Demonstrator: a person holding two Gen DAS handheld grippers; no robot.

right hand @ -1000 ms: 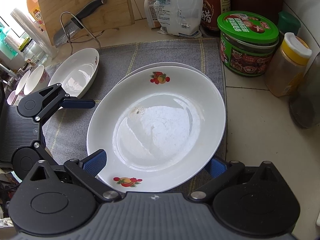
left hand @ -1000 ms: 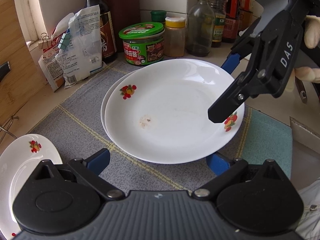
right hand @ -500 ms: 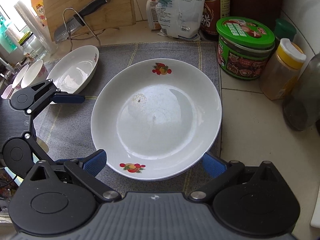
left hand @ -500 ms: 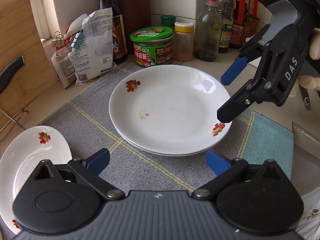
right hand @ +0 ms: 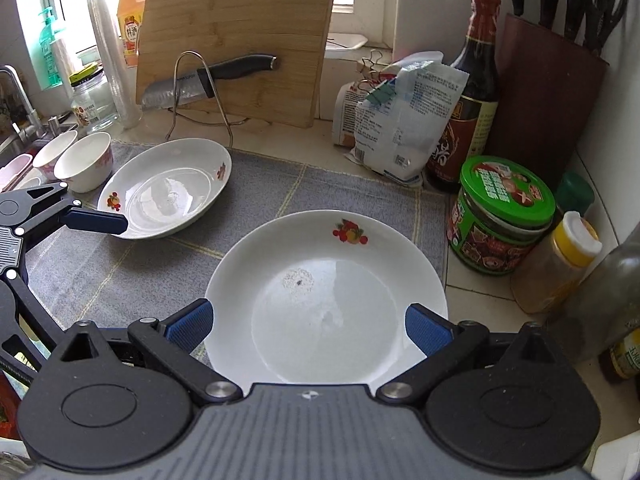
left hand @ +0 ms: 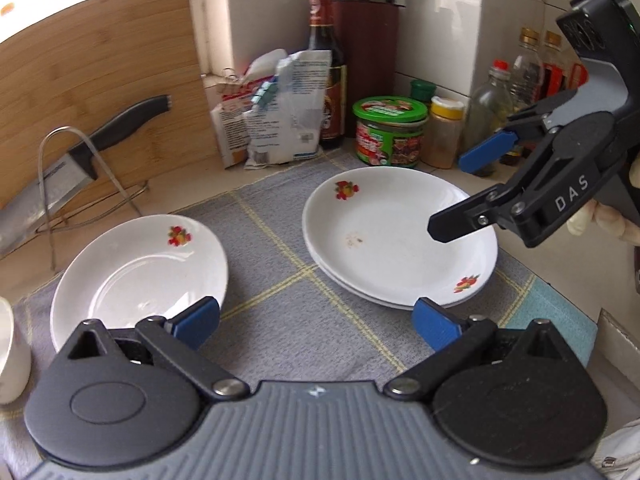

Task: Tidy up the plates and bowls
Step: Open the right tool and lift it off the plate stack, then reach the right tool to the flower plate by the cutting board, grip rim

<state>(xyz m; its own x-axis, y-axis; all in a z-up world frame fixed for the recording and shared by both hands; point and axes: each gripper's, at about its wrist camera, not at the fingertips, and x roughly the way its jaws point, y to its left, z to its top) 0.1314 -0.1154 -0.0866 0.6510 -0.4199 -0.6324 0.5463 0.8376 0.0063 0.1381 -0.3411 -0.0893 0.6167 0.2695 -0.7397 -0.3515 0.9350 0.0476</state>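
Two white fruit-print plates are stacked (left hand: pixel 400 240) on the grey mat; the stack also shows in the right wrist view (right hand: pixel 326 300). A third white plate (left hand: pixel 140 276) lies alone on the mat's left, and shows in the right wrist view (right hand: pixel 168 188). Two small white bowls (right hand: pixel 82 160) stand left of it. My left gripper (left hand: pixel 316 320) is open and empty, above the mat in front of both. My right gripper (right hand: pixel 308 322) is open and empty, raised over the stack's near rim; it shows in the left wrist view (left hand: pixel 464 192).
A cutting board (right hand: pixel 236 40) and a knife on a wire rack (right hand: pixel 208 80) stand at the back. A clipped bag (right hand: pixel 400 120), sauce bottle (right hand: pixel 476 92), green-lidded jar (right hand: pixel 500 216), spice jar (right hand: pixel 556 264) and knife block (right hand: pixel 548 92) line the back right. A sink tap (right hand: pixel 20 104) is at the left.
The top plate has settled onto the stack and is released. Both grippers have lifted and pulled back; the left view has swung left, bringing the lone plate into view.
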